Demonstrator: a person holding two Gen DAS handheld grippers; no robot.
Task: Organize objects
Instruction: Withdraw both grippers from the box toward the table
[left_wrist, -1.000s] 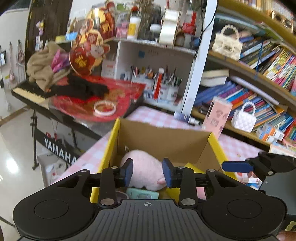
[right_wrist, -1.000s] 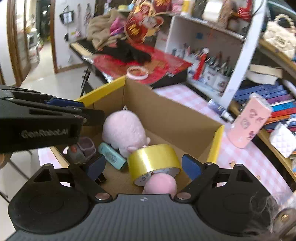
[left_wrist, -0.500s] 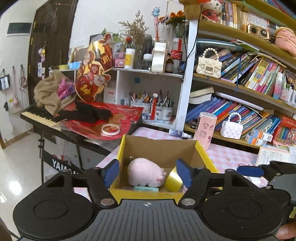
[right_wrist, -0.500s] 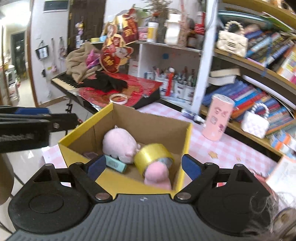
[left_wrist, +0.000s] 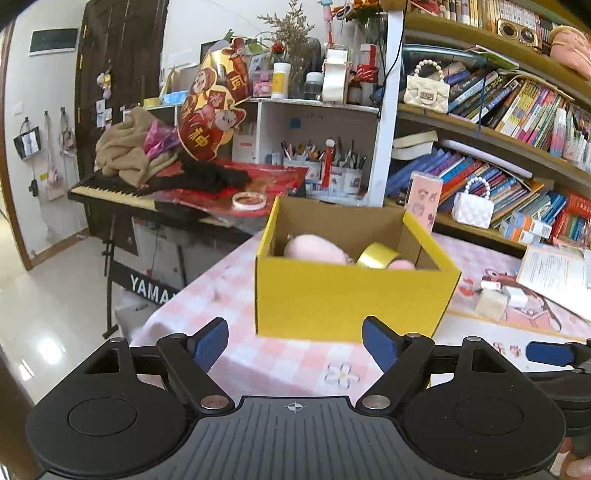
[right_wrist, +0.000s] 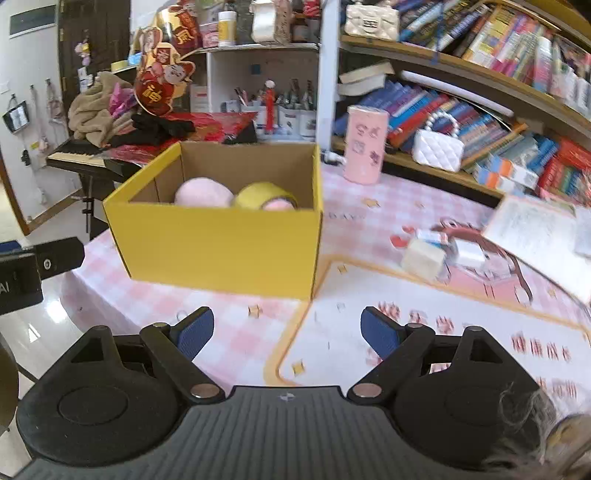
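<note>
A yellow cardboard box (left_wrist: 351, 295) (right_wrist: 221, 247) stands on the pink checked tablecloth. Over its rim show a pink plush toy (left_wrist: 314, 251) (right_wrist: 203, 192), a roll of yellow tape (left_wrist: 376, 254) (right_wrist: 258, 195) and a small pink object (right_wrist: 280, 205). My left gripper (left_wrist: 295, 341) sits back from the box's near wall, its jaws opening with nothing between them. Right of it, my right gripper (right_wrist: 287, 330) hovers over the table by the box's near right corner. Its jaws are wide, closing slightly, and empty.
Right of the box lie small white boxes (right_wrist: 424, 258) and an open booklet (right_wrist: 535, 232). A pink tin (right_wrist: 365, 144) and a white purse (right_wrist: 437, 149) stand by the bookshelf behind. A cluttered keyboard (left_wrist: 110, 188) is at the left, past the table edge.
Both grippers have drawn back out of the box, which now stands farther ahead. The left jaws went from nearly shut beside the plush toy to wide apart. The right wrist rolled.
</note>
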